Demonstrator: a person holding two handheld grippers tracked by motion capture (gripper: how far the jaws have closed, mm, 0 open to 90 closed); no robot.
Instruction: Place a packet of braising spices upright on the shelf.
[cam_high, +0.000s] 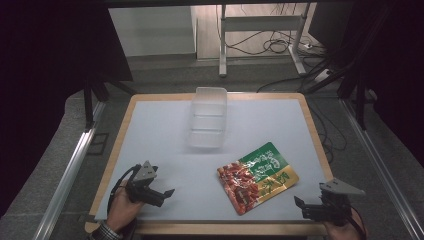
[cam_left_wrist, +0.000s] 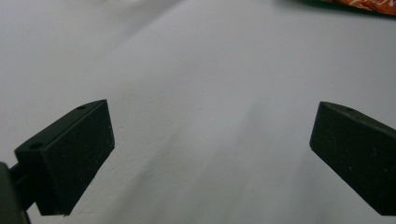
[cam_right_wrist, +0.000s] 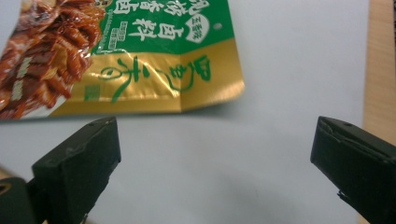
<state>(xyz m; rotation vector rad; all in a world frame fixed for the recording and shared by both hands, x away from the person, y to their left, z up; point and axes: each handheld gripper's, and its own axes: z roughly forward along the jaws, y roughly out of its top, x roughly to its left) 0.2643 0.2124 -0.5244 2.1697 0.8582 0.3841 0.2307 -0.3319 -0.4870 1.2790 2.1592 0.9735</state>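
A flat snack packet (cam_high: 257, 176), green, gold and red, lies on the white mat right of centre. Its gold edge (cam_right_wrist: 140, 88) lies just beyond my right gripper's jaws. A clear plastic container (cam_high: 207, 117) with its lid swung open sits at the back middle of the mat. My left gripper (cam_high: 162, 196) rests low at the front left, open, with bare mat between its jaws (cam_left_wrist: 210, 154). My right gripper (cam_high: 305, 207) sits at the front right corner, open and empty (cam_right_wrist: 215, 163), pointing toward the packet.
The wooden table (cam_high: 320, 145) has a raised rim around the white mat (cam_high: 160, 145). Metal rails (cam_high: 70, 170) run along both sides. Beyond the table stand a frame's legs and loose cables (cam_high: 272, 45) on the floor.
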